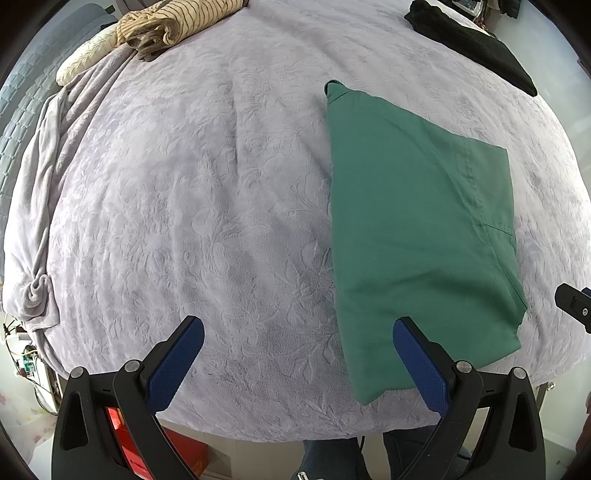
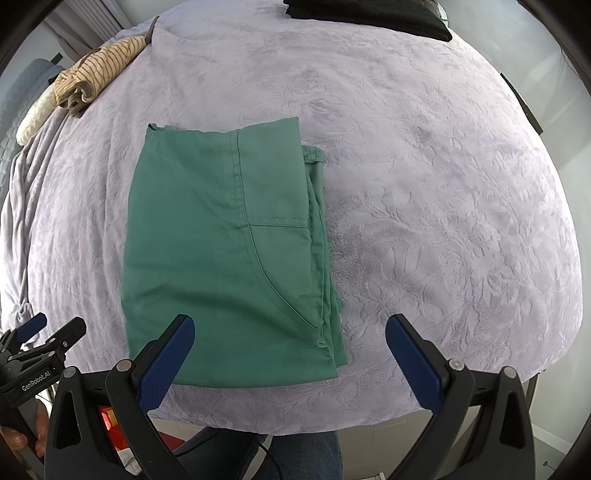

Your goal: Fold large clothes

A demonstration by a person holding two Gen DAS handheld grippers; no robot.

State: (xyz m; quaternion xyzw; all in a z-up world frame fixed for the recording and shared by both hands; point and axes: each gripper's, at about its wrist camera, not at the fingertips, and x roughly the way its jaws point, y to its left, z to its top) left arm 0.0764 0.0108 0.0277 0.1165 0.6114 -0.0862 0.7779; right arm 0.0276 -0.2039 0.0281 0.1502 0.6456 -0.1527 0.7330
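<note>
A green garment (image 1: 417, 229) lies folded flat into a rectangle on the lavender bedspread (image 1: 207, 206), near the front edge. It also shows in the right wrist view (image 2: 221, 251), with a seam and a pocket line on top. My left gripper (image 1: 299, 343) is open and empty, held above the bed just left of the garment's near corner. My right gripper (image 2: 290, 341) is open and empty, held above the garment's near right corner. The left gripper's body (image 2: 40, 354) shows at the far left of the right wrist view.
A striped beige garment (image 1: 173, 22) lies rolled at the far left of the bed. A black folded garment (image 1: 472, 40) lies at the far right. A bunched grey blanket (image 1: 37, 206) hangs along the left edge. A red box (image 1: 184, 454) sits on the floor below.
</note>
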